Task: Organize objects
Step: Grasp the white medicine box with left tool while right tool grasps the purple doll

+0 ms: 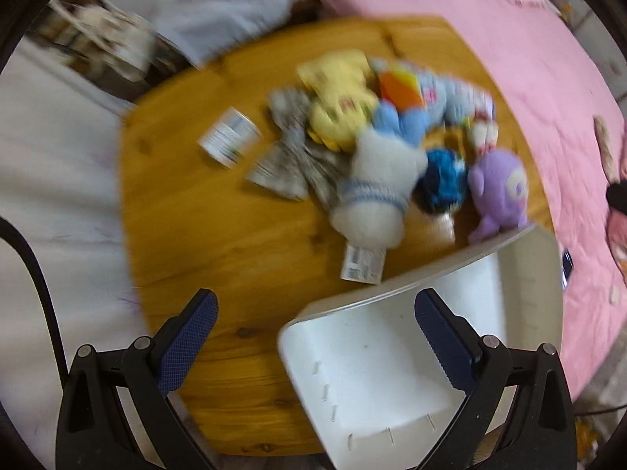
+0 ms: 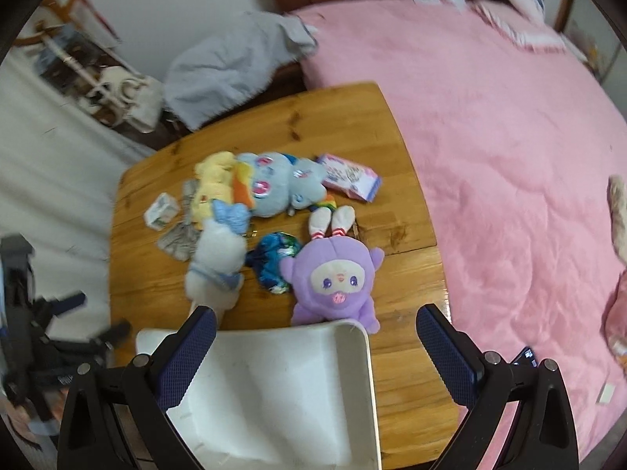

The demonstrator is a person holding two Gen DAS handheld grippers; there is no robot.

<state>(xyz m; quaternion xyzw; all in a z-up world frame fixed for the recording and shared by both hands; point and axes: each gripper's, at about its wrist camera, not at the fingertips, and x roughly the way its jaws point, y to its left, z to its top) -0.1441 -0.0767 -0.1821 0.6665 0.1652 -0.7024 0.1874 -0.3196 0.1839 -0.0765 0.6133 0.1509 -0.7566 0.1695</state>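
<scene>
Both grippers are hovering with fingers spread wide, holding nothing. The right gripper (image 2: 315, 346) is hanging over the empty white plastic bin (image 2: 282, 391) at the near edge of the wooden table (image 2: 407, 203); the round purple plush toy (image 2: 337, 278) is lying just beyond the bin's rim — the likely first pick. Better to be closing on its body, not a limb. The left gripper (image 1: 315, 329) is straddling the bin's corner — clear of the toy pile.

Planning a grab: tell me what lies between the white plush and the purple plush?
A crumpled blue wrapper lies between the white plush and purple plush; the right wrist view shows it best.
</scene>
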